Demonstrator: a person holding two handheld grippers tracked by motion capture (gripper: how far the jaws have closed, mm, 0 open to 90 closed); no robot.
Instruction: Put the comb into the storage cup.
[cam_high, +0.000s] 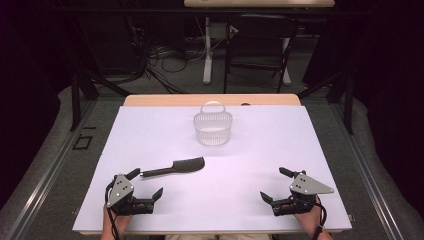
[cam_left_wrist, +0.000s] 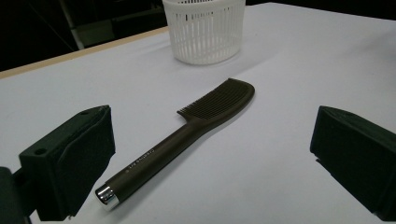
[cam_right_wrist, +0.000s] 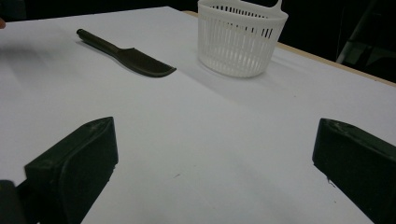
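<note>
Listing, item one: comb, dark, long-handled, lying flat on the white table, near side left of centre.
Comb, detail: toothed head points toward the middle of the table; handle runs back toward my left claw and ends in a small silver cap; pale lettering along the handle, too small to read.
Comb, contact: nothing touches it; it rests on the table alone.
Left claw: mine, held in my left hand at the near left edge; jaws spread wide, nothing between them; the handle's end lies just ahead of the far jaw in the high view.
Left claw, own view: the capped end of the handle sits close to the left-hand jaw, apart from it.
Right claw: mine, at the near right edge, well apart from the comb; jaws likewise wide apart and holding nothing, bare table between them.
Basket: white, slatted, round, with an arched handle; stands upright beyond the comb, toward the far middle of the table.
Table, far edge: a strip of pale wood shows past the white cover.
</note>
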